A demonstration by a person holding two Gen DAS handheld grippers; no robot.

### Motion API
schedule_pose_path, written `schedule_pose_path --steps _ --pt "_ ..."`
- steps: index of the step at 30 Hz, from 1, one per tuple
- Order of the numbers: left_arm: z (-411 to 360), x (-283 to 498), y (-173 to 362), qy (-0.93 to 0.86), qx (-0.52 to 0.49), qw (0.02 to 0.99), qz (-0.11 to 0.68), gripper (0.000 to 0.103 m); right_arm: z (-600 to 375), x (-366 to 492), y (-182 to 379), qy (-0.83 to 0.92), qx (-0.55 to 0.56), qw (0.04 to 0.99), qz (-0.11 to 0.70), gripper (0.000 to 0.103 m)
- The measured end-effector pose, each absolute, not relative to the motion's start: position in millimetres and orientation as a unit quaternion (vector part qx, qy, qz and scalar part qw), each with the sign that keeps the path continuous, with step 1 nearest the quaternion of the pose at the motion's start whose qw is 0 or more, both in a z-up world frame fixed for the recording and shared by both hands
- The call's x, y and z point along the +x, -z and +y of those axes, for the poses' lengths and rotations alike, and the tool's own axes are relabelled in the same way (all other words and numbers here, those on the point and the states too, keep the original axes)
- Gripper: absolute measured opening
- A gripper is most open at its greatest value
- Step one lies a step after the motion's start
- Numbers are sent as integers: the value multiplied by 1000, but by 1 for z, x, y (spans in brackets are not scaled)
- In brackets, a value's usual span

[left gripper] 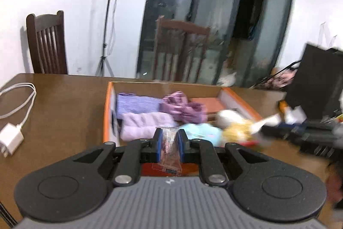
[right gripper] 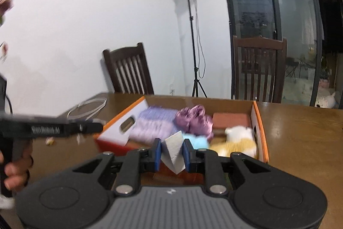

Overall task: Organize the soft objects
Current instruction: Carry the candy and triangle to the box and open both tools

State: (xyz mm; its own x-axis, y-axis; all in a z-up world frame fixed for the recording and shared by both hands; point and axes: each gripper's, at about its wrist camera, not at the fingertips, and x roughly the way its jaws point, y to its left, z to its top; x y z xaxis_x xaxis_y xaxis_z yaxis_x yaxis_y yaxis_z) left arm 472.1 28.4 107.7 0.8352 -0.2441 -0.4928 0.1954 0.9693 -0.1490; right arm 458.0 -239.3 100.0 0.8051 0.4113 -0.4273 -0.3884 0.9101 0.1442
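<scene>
box (right gripper: 260, 128): orange rim, white sides, brown cardboard floor
far left cloth (left gripper: 137, 103): lilac, finely ribbed
near left towel (left gripper: 145, 125): pale lavender
crumpled fabric (right gripper: 194, 119): shiny mauve-purple
plush toy (right gripper: 238, 141): white above, yellow below
soft item beside it (left gripper: 201, 132): light blue
gripper pads (right gripper: 157, 153): blue on black fingers
folded paper (right gripper: 173, 149): white
wrapper (left gripper: 169, 147): clear, pinkish inside
table (left gripper: 64, 104): brown wood
charger (left gripper: 10, 140): white

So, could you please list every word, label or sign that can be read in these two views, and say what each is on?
Blurred white lettering, not reliably readable, on the side of the left gripper in the right wrist view.
A small white logo, no letters, on each gripper's grey body.
A dark mark on the inner wall of the orange-edged box, too blurred to read.
Nothing legible elsewhere.
</scene>
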Motion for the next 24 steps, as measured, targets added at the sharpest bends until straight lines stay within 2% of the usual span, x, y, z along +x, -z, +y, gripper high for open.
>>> schedule_pose_path --steps 6,8,9,10,11,12,13,14,18,24 --pt "35 534 -74 77 -55 946 311 16 -248 551 -87 -164 47 953 252 21" --pt "35 540 -67 75 -52 945 313 23 -249 577 -74 -152 58 947 275 22" --pt "35 539 -66 76 -54 946 312 31 -250 586 -67 -148 65 945 283 23" --pt "37 539 -65 78 -55 946 308 39 -250 595 -59 -146 71 942 293 27" --pt "38 538 -65 76 -55 948 305 42 -249 599 -54 -144 73 941 298 28" --pt "40 538 -64 72 -53 949 304 43 -248 605 -48 -136 73 941 302 34" --pt "42 537 -65 71 -51 949 303 44 -247 607 -43 -130 72 941 304 44" --pt "43 536 -66 71 -51 950 301 44 -246 607 -40 -127 71 941 307 49" --pt "50 526 -75 66 -58 953 291 48 -249 598 -45 -136 72 941 300 55" --pt "56 493 -97 71 -62 959 269 54 -270 556 -93 -131 85 957 246 64"
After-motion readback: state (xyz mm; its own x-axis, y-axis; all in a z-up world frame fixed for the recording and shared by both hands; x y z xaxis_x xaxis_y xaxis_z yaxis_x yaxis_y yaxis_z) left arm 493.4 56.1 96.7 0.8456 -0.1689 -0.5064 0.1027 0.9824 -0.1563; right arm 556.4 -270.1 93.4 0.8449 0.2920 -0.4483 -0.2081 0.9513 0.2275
